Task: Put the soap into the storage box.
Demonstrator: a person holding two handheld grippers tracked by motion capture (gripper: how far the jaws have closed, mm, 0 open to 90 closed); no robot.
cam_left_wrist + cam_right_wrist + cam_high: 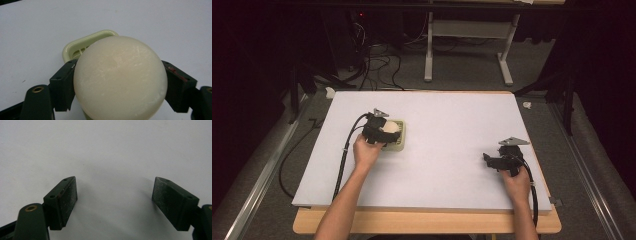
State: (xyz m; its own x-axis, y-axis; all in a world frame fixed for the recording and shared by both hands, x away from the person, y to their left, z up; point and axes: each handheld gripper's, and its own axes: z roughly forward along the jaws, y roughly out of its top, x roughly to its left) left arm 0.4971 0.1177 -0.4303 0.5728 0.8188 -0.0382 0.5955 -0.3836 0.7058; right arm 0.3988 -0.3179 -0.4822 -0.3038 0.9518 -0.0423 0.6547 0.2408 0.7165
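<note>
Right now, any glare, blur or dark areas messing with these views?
High view: white table cover evenly lit, surroundings nearly black. Left gripper view: round soap sharp, no glare; green soap dish behind it slightly soft. Right gripper view: fingers sharp, casting soft shadows on the cover between them.

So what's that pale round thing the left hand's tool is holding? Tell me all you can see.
It is a cream-white round bar of soap, smooth and waxy-looking, with faint scratches and a shallow dimple on its domed face. The left gripper has its black fingers pressed against opposite sides of it. It sits over a pale green soap dish on the white table.
</note>
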